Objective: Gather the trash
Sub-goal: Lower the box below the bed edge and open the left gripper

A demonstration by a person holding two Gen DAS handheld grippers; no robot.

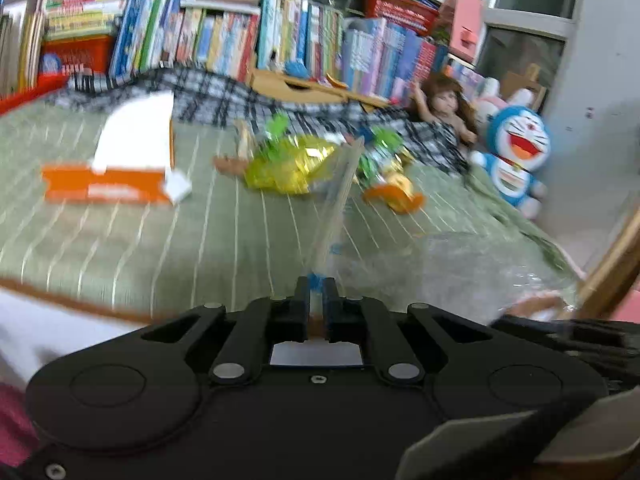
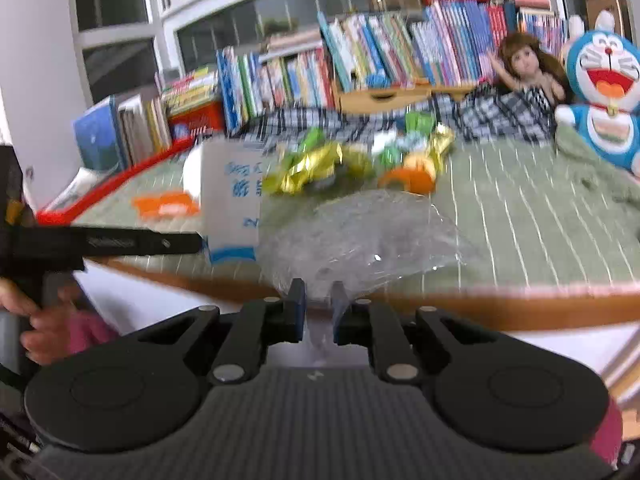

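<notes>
Your left gripper (image 1: 318,284) is clenched on a thin white-and-blue wrapper (image 1: 336,200), centre frame. Your right gripper (image 2: 319,294) pinches the crinkly clear plastic bag (image 2: 360,236). Shiny candy wrappers (image 2: 316,166) lie beyond on the striped green bedspread (image 2: 520,216).

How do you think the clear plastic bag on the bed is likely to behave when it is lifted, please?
The clear plastic bag looks thin and crinkled, so it will probably flop and sag rather than keep its shape. It lies slack on the green bedspread, suggesting it is very light. Its glossy film may slip in the right gripper.
</notes>
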